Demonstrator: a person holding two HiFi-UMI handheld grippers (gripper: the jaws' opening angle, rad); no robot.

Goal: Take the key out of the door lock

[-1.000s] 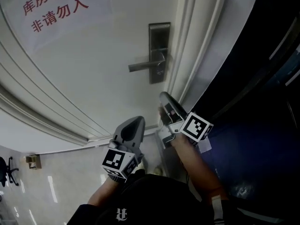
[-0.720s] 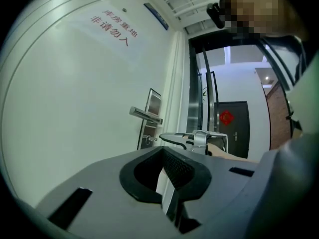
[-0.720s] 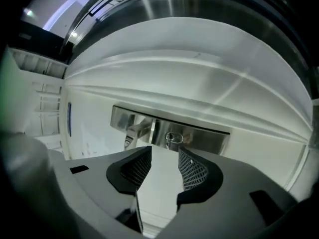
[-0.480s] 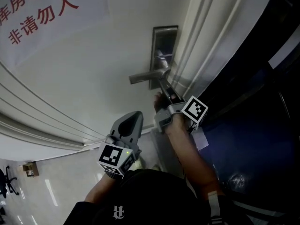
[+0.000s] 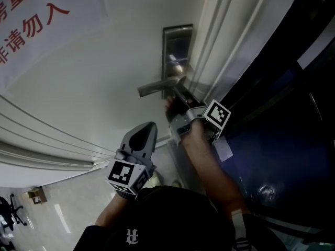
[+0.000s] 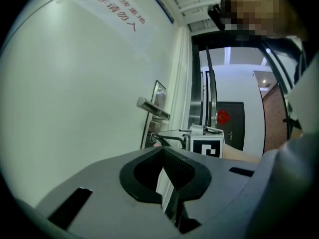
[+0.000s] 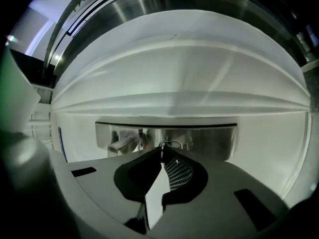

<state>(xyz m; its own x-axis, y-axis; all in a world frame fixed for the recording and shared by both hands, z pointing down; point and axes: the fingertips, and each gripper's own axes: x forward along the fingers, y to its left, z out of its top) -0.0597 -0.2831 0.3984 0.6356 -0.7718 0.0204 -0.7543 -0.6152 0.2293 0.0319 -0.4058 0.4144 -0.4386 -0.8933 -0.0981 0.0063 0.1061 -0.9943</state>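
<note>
On the white door, a steel lock plate (image 5: 175, 46) carries a lever handle (image 5: 154, 87). My right gripper (image 5: 179, 89) is pressed up against the plate just under the handle. In the right gripper view its jaws are closing, tips together (image 7: 162, 151), pinching the key (image 7: 160, 149), whose wire ring (image 7: 170, 143) arcs just beyond them in front of the lock plate (image 7: 209, 138). My left gripper (image 5: 141, 136) hangs lower and left of the lock, clear of the door, jaws shut with nothing between them (image 6: 162, 151).
A white sign with red characters (image 5: 31, 20) is stuck on the door at upper left. The door frame mouldings (image 5: 220, 41) run beside the lock, with a dark doorway (image 5: 282, 103) to the right. Tiled floor (image 5: 57, 213) shows at lower left.
My right gripper rose from below the handle up to the lock plate and now sits against it. The left gripper stayed low and shut.
</note>
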